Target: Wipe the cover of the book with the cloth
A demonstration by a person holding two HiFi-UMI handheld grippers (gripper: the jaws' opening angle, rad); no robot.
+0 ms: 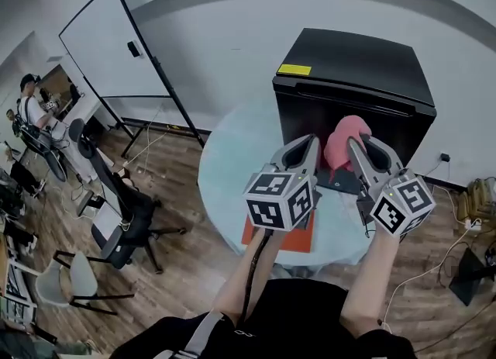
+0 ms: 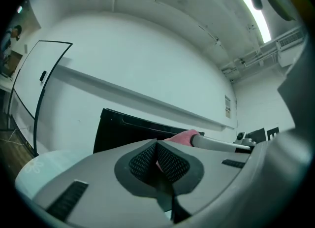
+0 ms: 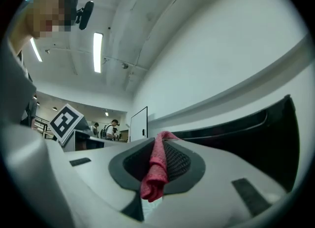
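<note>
One step looks done: the right gripper (image 3: 157, 148) is clamped on the pink cloth (image 1: 345, 142), held up above the round table (image 1: 225, 171). The left gripper (image 2: 156, 149) is closed on nothing. The orange book (image 1: 296, 241) lies flat below them; I judge the wiping not begun

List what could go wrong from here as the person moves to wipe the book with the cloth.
1. The right gripper pinches only a thin bunched fold of the pink cloth, so rubbing may pull the cloth free.
2. The orange book lies at the near rim of the round table. The left gripper is shut in the air and not steadying it, so a stroke towards the person could push it off.
</note>
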